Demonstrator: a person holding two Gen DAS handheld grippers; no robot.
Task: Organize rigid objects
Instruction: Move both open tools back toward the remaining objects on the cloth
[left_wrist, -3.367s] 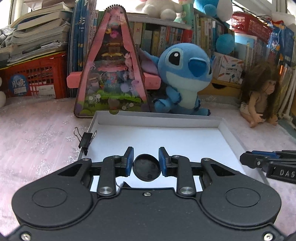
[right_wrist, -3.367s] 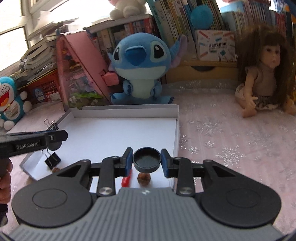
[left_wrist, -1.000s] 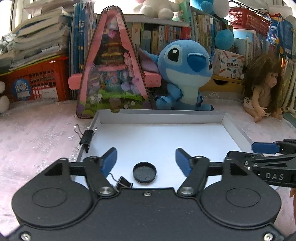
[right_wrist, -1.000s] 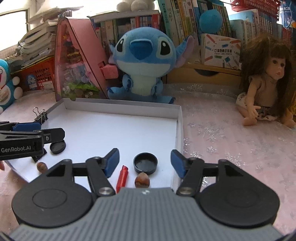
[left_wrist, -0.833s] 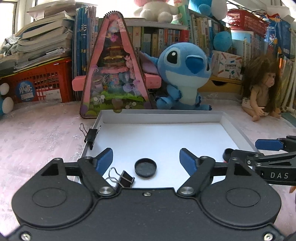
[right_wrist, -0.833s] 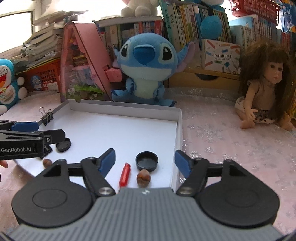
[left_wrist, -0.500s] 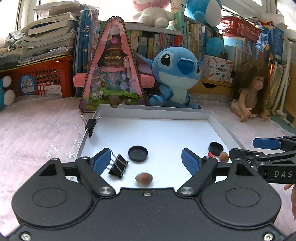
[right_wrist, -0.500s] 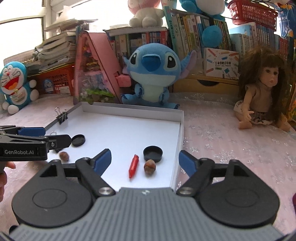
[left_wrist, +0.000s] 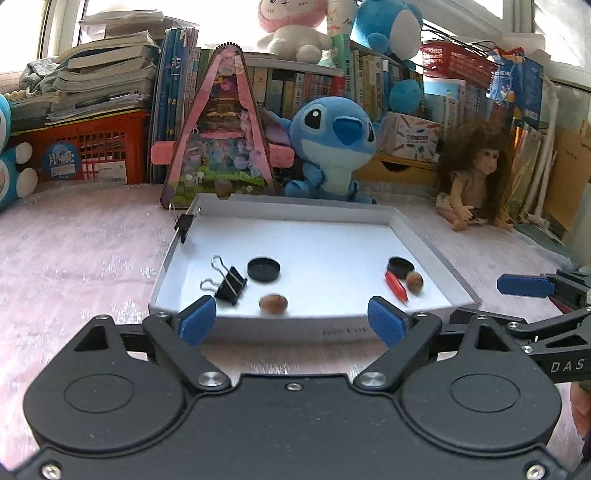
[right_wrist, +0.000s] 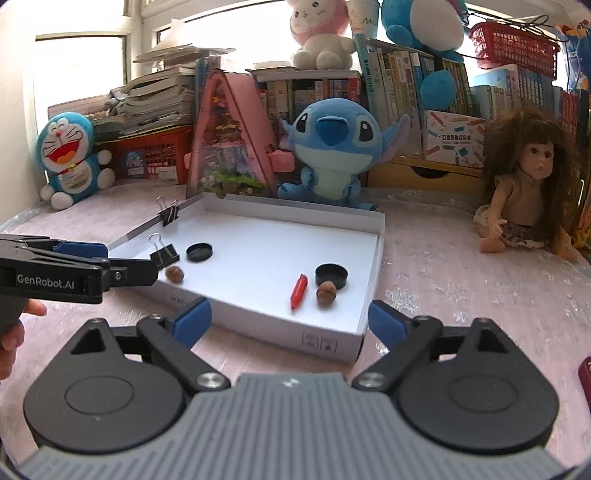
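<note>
While both tongs (left_wrist: 291, 320) (right_wrist: 288, 322) widen empty, tray (left_wrist: 432, 242) holds two caps, two nuts, crayon.

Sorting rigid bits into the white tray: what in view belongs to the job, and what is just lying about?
Job:
white tray
two black caps
two nuts
red crayon
loose binder clip
rim binder clip

Lying about:
blue plush
doll
pink toy house
books
</note>
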